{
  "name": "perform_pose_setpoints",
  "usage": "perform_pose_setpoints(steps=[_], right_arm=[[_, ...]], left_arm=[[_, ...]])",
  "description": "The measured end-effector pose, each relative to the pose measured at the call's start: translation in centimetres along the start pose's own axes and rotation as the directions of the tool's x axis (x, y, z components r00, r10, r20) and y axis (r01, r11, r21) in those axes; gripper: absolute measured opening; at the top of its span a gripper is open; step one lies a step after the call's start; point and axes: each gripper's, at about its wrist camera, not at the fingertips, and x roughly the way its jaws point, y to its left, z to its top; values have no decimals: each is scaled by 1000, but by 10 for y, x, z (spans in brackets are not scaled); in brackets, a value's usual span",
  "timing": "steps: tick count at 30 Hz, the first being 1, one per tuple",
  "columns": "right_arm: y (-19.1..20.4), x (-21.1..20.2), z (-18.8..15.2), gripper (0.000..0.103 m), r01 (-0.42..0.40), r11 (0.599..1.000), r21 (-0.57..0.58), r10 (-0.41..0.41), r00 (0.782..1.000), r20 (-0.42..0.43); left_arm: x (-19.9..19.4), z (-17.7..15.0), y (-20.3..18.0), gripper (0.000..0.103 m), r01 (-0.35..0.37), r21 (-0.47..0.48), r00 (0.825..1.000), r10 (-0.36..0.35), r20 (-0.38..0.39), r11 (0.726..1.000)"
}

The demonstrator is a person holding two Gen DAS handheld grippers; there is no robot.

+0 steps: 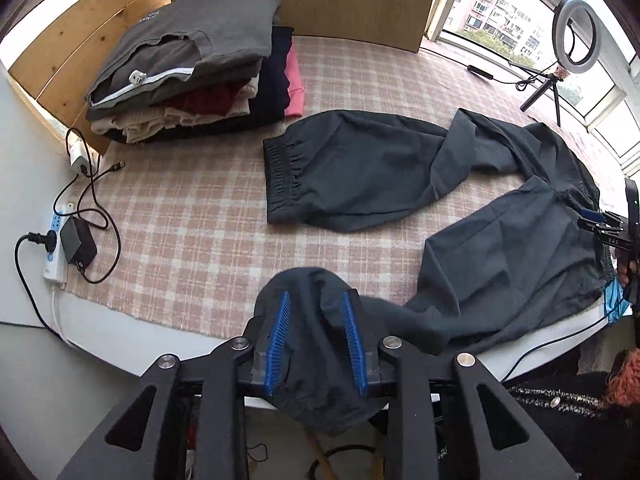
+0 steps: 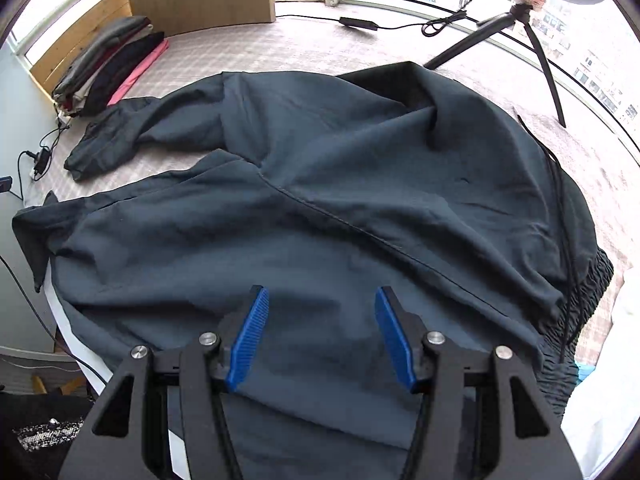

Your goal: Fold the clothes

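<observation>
The trousers (image 1: 360, 168) are dark, thin and soft, and they lie spread on the bed (image 1: 180, 216), which has a checked cover. One leg reaches toward the stack (image 1: 192, 68) of folded clothes at the far left, and its elastic cuff (image 1: 280, 180) lies flat on the cover. The other leg runs to the near edge of the bed.

The left hand-held gripper (image 1: 316, 300) has its jaws partly apart, and the end of the near leg is draped between and over its blue pads (image 1: 280, 336). It seems to carry this cloth, but I cannot tell if the pads really press it. The right hand-held gripper (image 2: 320, 300) is open, with the jaws wide, and hovers just above the seat of the trousers (image 2: 320, 200), near the waistband (image 2: 584, 304). It holds nothing.

I judge that the fabric is light and limp and a little slippery. It will not keep any shape, it will sag and wrinkle, and a thin fold can slide out from the pads. The best places to take hold are the thicker ones: the gathered cuff and the elastic waistband. The drawstring (image 2: 560, 200) lies loose on the fabric and could catch on a finger.
</observation>
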Motion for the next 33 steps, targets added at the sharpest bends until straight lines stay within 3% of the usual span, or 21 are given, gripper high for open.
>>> perform_pose_setpoints(steps=[3, 6, 9, 14, 17, 19, 20, 21, 23, 26, 29, 30, 32, 33], right_arm=[[35, 3, 14, 55, -36, 995, -96, 36, 999, 3], [65, 11, 29, 55, -67, 985, -161, 66, 998, -14], [88, 16, 39, 55, -63, 974, -216, 57, 998, -33], [115, 15, 43, 55, -73, 952, -296, 63, 997, -45], [120, 14, 41, 55, -65, 946, -318, 53, 998, -46], [122, 12, 40, 55, -59, 944, -324, 48, 998, -42], [122, 11, 39, 55, -56, 943, -327, 46, 998, -39], [122, 10, 39, 55, -53, 943, -328, 44, 998, -34], [119, 7, 38, 55, -47, 947, -319, 43, 999, -20], [114, 8, 38, 55, -49, 956, -290, 45, 999, -19], [118, 12, 39, 55, -64, 958, -279, 58, 998, -29], [122, 14, 41, 55, -66, 958, -279, 59, 998, -33], [131, 15, 43, 55, -72, 956, -284, 63, 997, -41], [136, 13, 42, 55, -78, 954, -289, 71, 997, -37]], left_arm=[[7, -58, -3, 29, 25, -47, 999, -27, -43, 999], [29, -108, -10, 42, 54, -92, 994, -63, -88, 994], [52, -139, 6, 40, 84, -244, 990, -109, -91, 966], [79, -151, 17, 40, 134, -358, 987, -158, -36, 924], [91, -146, 17, 37, 138, -368, 987, -159, -28, 919], [90, -145, 17, 21, 155, -378, 985, -172, -13, 913], [89, -145, 17, 19, 165, -383, 984, -180, -4, 909], [84, -144, 17, 8, 172, -381, 983, -182, 11, 908], [64, -138, 18, 6, 175, -358, 984, -169, 51, 917], [30, -108, 33, 6, 135, -330, 988, -100, 120, 934], [7, -61, 72, 8, -25, -341, 987, 77, 140, 940], [0, -44, 86, 12, -84, -347, 980, 141, 142, 934], [-13, -12, 114, 10, -201, -362, 952, 268, 145, 910], [-20, -1, 125, 12, -232, -353, 943, 299, 148, 906]])
